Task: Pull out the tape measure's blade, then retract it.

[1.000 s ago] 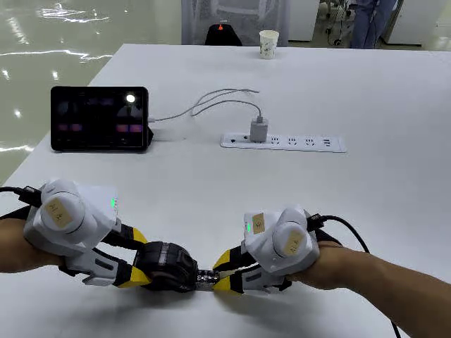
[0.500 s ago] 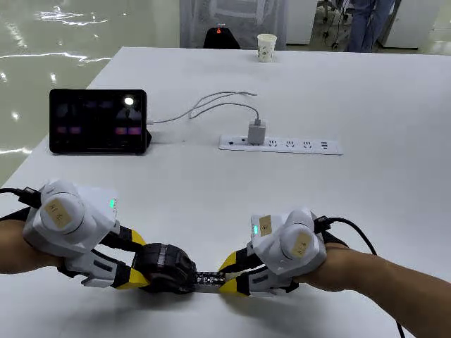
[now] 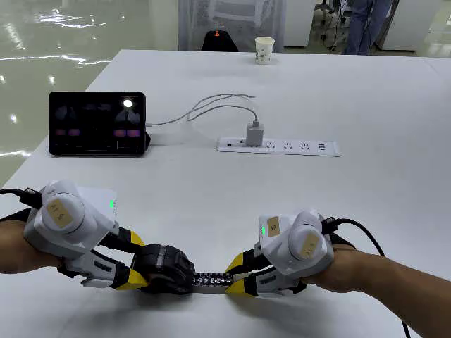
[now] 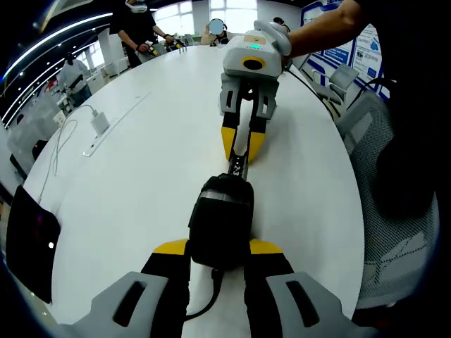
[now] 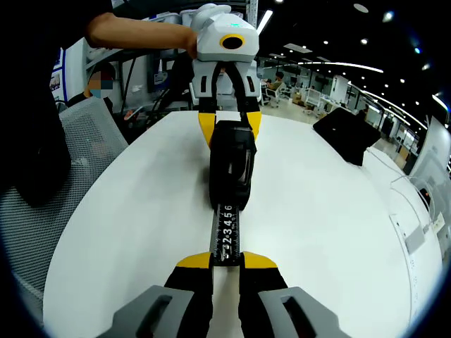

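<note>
Tape measure (image 3: 165,267) lying on the white worktop (image 3: 282,190) near the front edge, black body clenched between the jaws of the left gripper (image 3: 137,259), short piece of blade (image 3: 211,280) pulled out, its end pinched in the jaws of the right gripper (image 3: 237,274)

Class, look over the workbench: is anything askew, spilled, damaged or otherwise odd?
Nothing stands out. The tape measure sits square in the left gripper, its blade runs straight to the right gripper, and the paper cup stands upright.
</note>
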### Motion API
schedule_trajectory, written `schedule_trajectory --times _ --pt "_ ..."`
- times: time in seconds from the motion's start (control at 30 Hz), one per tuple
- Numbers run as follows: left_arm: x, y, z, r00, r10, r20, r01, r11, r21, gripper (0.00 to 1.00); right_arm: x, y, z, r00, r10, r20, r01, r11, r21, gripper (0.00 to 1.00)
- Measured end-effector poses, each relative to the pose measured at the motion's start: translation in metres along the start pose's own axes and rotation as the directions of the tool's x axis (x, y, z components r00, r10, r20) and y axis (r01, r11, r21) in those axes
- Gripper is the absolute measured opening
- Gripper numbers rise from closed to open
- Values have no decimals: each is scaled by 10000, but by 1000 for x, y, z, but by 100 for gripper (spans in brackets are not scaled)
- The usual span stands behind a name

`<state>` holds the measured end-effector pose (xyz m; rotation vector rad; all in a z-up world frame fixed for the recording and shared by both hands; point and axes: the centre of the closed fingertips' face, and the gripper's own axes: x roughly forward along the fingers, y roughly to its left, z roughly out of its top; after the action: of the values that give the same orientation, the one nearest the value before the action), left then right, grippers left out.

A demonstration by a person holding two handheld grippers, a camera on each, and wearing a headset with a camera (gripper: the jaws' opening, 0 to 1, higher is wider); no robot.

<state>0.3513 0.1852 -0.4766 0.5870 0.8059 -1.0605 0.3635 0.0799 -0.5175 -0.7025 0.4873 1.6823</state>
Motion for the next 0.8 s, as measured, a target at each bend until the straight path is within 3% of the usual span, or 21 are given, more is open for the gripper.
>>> schedule_trajectory --times 0.8 --pt "0 0 0 10000 34 -45 -34 9999 -127 23 -16 2 -14 9997 -149 -173 151 9998 103 9"
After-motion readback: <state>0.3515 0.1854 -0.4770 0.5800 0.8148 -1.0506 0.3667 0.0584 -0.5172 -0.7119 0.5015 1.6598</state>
